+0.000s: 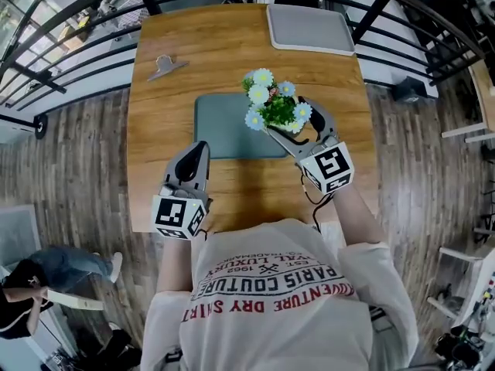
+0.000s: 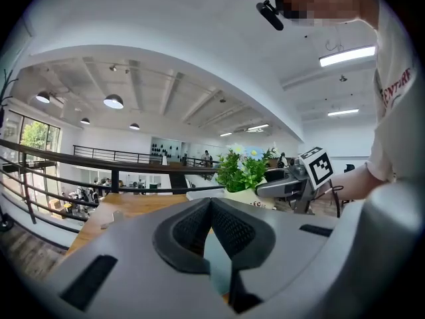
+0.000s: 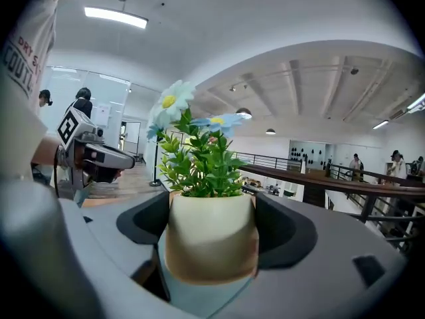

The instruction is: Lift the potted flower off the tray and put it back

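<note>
Biggest thing here is the wooden table [image 1: 162, 130], square-ish, with a railing running round its far side and plank floor below. In the middle of it lies a dark grey-green tray [image 1: 220, 126], flat on the wood. A second, lighter tray [image 1: 309, 28] sits at the far right corner, well apart from the first.

Then the two grippers. The right gripper [image 1: 290, 122] reaches in from the near right and is clamped on the flower pot [image 3: 211, 238]. In its own view the cream pot sits squarely between the two dark pads, upright, with one pad pressed to each side. The left gripper [image 1: 197, 151] is on the other side, tip at the near edge of the dark tray. Its jaws are closed together with nothing in them, and you can see a sliver of tray through the gap behind the tips.

The pot is at the right end of the dark tray, by its right edge. The green leaves and pale blue and white daisies [image 1: 272, 103] stick straight up and hide the pot from the head view. The right gripper view shows tray surface just under the pot's base, but honestly I can't tell if it's resting there or a hair above it.

Smallest bit: a metal clip [image 1: 166, 66] lying on the bare wood at the far left, well away from everything else.
</note>
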Demonstrator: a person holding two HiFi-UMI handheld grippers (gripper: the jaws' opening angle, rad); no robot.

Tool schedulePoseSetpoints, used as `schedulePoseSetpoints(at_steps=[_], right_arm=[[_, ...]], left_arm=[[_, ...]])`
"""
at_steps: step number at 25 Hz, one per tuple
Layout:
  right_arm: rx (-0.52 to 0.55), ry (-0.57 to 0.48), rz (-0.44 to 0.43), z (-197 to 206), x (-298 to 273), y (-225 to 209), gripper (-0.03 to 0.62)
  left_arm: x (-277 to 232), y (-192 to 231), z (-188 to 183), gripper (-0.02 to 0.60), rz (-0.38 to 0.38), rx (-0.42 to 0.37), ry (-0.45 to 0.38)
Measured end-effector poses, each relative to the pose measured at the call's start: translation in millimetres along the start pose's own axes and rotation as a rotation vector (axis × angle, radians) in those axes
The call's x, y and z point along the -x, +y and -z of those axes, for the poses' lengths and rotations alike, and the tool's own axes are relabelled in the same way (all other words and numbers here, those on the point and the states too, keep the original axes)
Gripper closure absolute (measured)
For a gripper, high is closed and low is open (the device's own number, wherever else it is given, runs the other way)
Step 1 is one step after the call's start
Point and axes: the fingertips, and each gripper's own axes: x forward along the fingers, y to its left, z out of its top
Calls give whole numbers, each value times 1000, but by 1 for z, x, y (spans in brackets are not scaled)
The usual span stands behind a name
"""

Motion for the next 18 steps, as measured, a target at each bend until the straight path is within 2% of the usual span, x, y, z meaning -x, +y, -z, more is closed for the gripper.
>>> schedulePoseSetpoints(at_steps=[7,15,18], right_arm=[[16,17,-64,2,-38,23,175],[-25,72,-184,62,-104,68,177],[-40,89,-212,80,-120,78,178]], left_arm=[[9,26,5,569,-37,19,12],[16,66,53,569,-120,67,89],[12,72,69,569,-124,87,95]])
